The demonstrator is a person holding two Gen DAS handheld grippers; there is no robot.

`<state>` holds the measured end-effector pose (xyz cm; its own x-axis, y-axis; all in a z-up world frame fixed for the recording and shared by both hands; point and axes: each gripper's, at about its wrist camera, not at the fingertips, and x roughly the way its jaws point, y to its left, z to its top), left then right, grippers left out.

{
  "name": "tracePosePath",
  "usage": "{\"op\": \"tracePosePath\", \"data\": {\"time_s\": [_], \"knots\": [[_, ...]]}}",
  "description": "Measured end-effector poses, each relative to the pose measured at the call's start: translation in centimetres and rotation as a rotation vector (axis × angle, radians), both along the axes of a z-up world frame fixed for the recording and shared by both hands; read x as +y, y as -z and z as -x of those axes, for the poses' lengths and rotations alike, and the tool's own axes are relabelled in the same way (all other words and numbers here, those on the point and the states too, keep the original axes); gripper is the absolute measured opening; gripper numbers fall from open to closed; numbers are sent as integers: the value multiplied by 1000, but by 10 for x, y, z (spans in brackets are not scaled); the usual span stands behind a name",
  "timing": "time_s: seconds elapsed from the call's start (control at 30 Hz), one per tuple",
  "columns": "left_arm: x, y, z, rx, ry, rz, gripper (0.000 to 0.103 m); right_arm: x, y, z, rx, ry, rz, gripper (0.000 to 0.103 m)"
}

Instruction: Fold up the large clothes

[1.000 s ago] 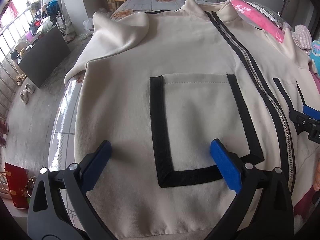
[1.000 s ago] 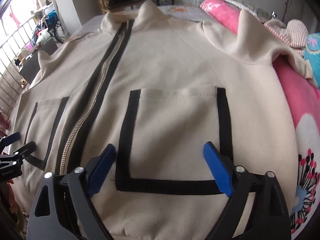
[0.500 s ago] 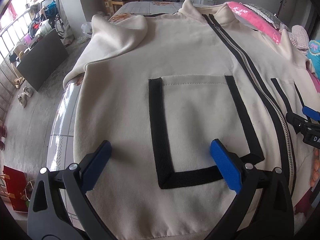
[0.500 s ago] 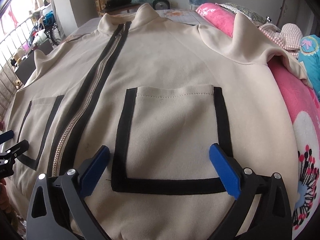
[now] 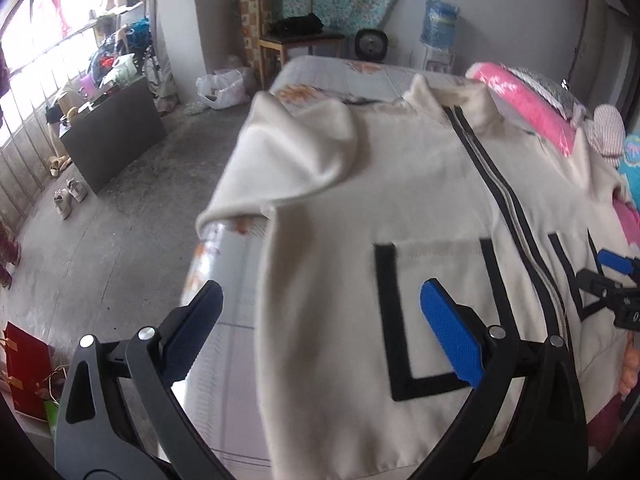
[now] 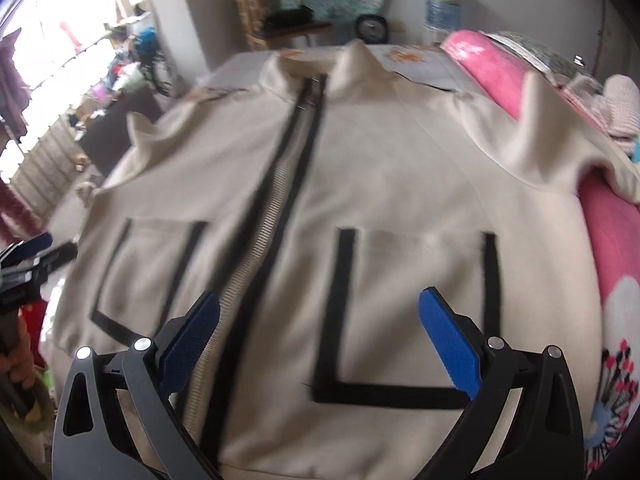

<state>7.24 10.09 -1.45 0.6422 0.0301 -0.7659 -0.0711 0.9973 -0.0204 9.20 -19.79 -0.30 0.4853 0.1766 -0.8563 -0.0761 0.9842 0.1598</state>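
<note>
Claws (image 5: 320, 328) (image 6: 320, 332) gape over jacket (image 6: 380, 168) (collar pointing away)

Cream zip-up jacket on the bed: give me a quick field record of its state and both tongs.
garment: cream fleece zip-up jacket, laid front up, unfolded
zip: black-edged zipper, closed
pockets: two black-trimmed patch pockets
sleeve: one sleeve lying folded over the chest
surface: bed with pink floral blanket
left tongs: open, empty
right tongs: open, empty
</note>
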Motion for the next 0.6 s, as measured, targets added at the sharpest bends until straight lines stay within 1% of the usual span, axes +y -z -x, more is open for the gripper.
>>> {"op": "tracePosePath", "data": {"time_s": [0.07, 0.13, 0.2, 0.27, 0.33, 0.4, 0.43, 0.5, 0.53, 0.57, 0.6], "knots": [[31, -12, -7, -30, -66, 28, 96, 9, 0, -10, 5, -29, -41, 97], [60, -16, -17, -27, -137, 75, 96, 19, 2, -18, 9, -56, -62, 95], [95, -14, -27, -24, -201, 163, 96, 30, 5, -24, 11, -80, -61, 91], [124, -4, -40, 8, -262, 242, 96, 40, 9, -32, 22, -99, -55, 88], [150, 11, -52, 39, -297, 341, 96, 48, 12, -40, 27, -114, -49, 81], [179, 33, -64, 91, -355, 485, 96, 55, 15, -45, 30, -139, -46, 76], [188, 44, -69, 109, -372, 542, 96, 60, 17, -47, 33, -152, -43, 74], [211, 73, -81, 167, -444, 696, 95, 68, 21, -53, 44, -179, -29, 72], [217, 88, -83, 189, -470, 781, 95, 72, 23, -55, 49, -190, -22, 72], [228, 107, -86, 215, -512, 895, 95, 76, 25, -57, 54, -200, -17, 72], [234, 121, -87, 231, -544, 962, 95, 81, 27, -61, 59, -211, -14, 72]]}}
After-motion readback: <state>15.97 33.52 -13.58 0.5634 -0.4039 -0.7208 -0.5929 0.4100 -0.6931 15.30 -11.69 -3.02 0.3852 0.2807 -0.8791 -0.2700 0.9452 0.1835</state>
